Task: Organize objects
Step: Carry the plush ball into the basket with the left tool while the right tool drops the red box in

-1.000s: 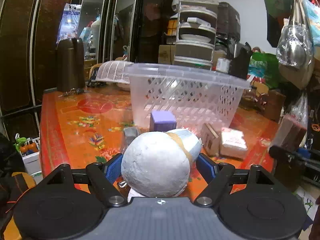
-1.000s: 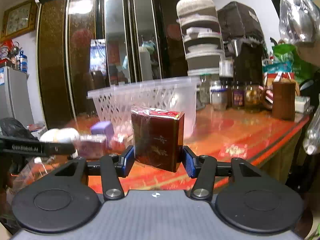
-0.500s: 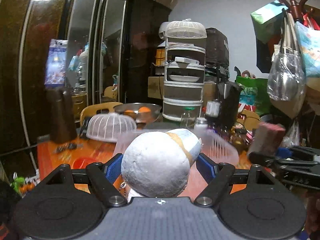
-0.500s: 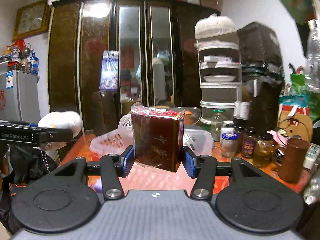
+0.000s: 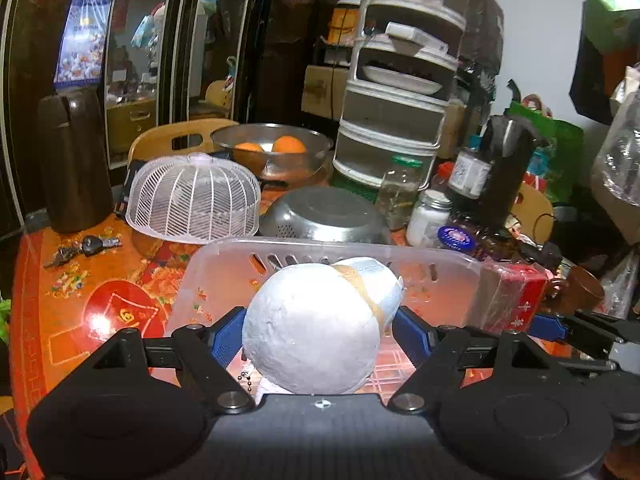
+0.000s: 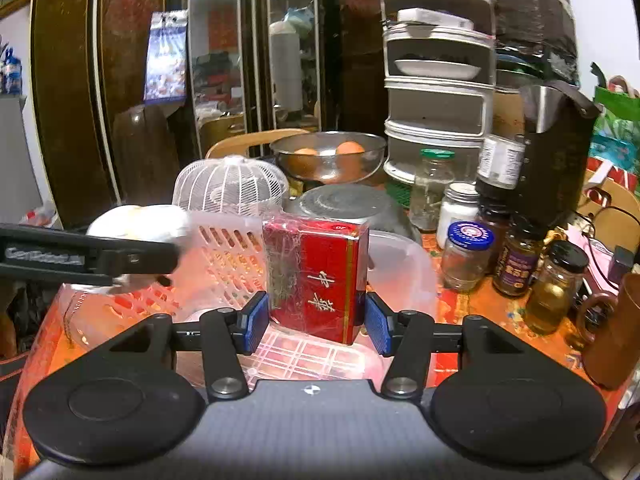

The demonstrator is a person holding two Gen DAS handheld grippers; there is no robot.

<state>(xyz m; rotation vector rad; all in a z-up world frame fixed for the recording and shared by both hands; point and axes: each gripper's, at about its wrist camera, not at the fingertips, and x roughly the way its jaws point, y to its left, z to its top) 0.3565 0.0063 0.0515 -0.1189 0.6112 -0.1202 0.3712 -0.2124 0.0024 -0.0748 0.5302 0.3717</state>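
My left gripper (image 5: 318, 332) is shut on a round white plush toy (image 5: 312, 328) with a tan band, held over the open top of the clear plastic basket (image 5: 224, 252). My right gripper (image 6: 316, 322) is shut on a red wrapped box (image 6: 320, 276) with gold characters, also held over the basket (image 6: 224, 248). The box and the right gripper show at the right of the left wrist view (image 5: 520, 300). The toy and the left gripper show at the left of the right wrist view (image 6: 136, 224).
Behind the basket stand a white mesh food cover (image 5: 192, 196), an upturned metal colander (image 5: 324, 212), a bowl of oranges (image 5: 272, 148) and a tiered rack (image 5: 396, 92). Jars (image 6: 464, 252) crowd the right. Keys (image 5: 84, 246) and a dark flask (image 5: 72, 160) stand at left.
Both grippers rose from table level and tipped forward, coming over the basket's open top with the toy and box still held. Loose objects in front of the basket have dropped out of view.
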